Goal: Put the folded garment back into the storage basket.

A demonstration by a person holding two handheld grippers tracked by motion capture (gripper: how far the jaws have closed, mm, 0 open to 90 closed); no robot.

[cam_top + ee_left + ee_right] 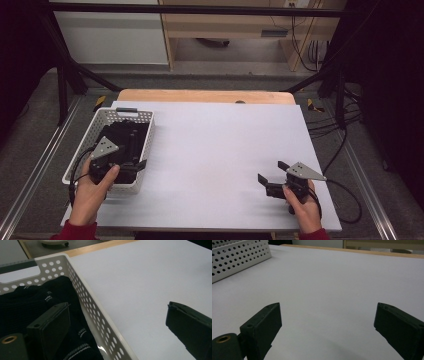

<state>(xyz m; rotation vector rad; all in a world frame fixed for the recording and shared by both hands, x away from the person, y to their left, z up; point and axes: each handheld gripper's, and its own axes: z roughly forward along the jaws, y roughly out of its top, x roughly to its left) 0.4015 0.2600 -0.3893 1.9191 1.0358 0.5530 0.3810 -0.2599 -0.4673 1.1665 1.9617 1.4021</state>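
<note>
Now my left gripper (pixel 131 167) straddles basket wall (pixel 100 315), jaws apart, one over black knit garment (pixel 37 297); right gripper (pixel 272 177) spread wide, idle on white sheet (pixel 332 285), leaving room.

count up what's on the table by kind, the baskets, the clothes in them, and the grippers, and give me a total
White perforated basket: 1
Black knitted garment in the basket, seemingly one piece: 1
Grippers: 2, the left gripper open across the basket's wall, the right gripper open over the white table cover
Total: 4
</note>
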